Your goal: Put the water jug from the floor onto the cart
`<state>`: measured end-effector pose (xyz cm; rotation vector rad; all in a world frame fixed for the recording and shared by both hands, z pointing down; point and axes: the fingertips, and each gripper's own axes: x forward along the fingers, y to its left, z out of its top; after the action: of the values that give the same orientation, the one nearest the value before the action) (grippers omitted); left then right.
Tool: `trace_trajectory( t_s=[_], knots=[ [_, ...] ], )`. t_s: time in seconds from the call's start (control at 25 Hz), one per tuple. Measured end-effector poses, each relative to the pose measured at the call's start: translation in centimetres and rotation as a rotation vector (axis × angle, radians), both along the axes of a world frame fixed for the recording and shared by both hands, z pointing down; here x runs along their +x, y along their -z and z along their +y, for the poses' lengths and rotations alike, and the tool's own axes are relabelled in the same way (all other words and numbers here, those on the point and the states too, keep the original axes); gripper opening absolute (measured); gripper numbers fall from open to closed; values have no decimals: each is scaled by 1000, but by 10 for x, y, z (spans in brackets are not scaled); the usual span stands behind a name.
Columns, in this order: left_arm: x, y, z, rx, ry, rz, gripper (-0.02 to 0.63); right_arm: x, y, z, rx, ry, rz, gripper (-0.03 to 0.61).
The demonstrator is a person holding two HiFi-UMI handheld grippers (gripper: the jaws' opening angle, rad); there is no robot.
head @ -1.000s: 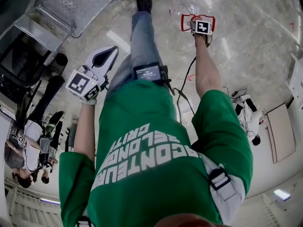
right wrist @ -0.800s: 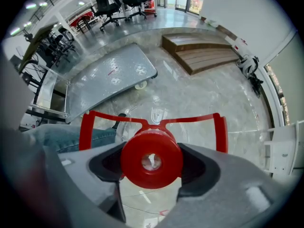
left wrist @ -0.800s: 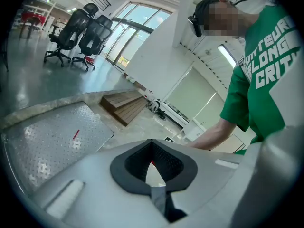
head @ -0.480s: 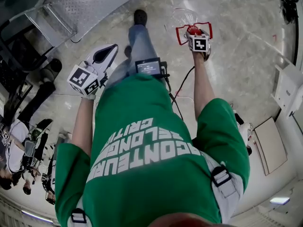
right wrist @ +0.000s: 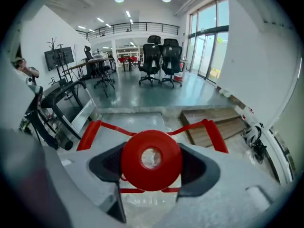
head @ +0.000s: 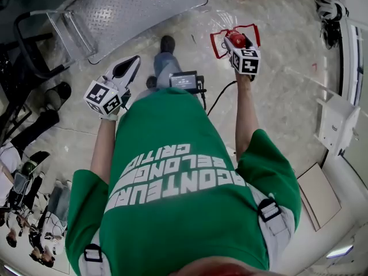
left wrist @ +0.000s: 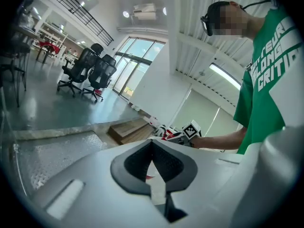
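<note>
The left gripper (head: pixel 123 71) is nearest to the person's body. Its jaws are pressed together with nothing between them, so it has no part in the carrying.

Ahead of it on the other side, the right gripper (head: pixel 237 43) has its jaws clamped on the neck of the water jug (right wrist: pixel 151 159), just under the red cap. The red carrying handle (right wrist: pixel 209 132) spreads out to both sides of the cap. The jug looks to be off the floor and hanging from that grip, so I judge the pick-up done and the carry under way.

The jug's body is clear plastic. It shows only as a glimmer below the cap, and I cannot tell how much water it holds.

A step beyond the person's shoe lies the cart (head: pixel 132 10), a low metal deck with a tread pattern and a black push bar at its far left. No load shows on the part of the deck in view. What is left is to reach it, lower the jug upright onto the deck and let go.

Farther off are stacked wooden boards (right wrist: pixel 213 125) and a group of office chairs (right wrist: pixel 161 49).
</note>
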<state>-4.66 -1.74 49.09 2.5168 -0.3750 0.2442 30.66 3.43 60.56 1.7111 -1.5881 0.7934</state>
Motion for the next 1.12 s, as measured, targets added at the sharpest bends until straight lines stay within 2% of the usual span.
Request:
trace_trajectory(
  t_s=[0.2,0.4,0.72,1.12],
  knots=[
    [-20,20,-18,42,93,37,14,-21,68,-61,126,90,12,301],
    [-37,43,-44,87,181,50,14,-43,115,-111,209,172,4,301],
    [-77,52,-86,97,346,66,14,-83,138,-183,235,290,-39,301],
    [-85,52,-115,94,474,62,14,-109,152,-248,262,439,-73,301]
  ],
)
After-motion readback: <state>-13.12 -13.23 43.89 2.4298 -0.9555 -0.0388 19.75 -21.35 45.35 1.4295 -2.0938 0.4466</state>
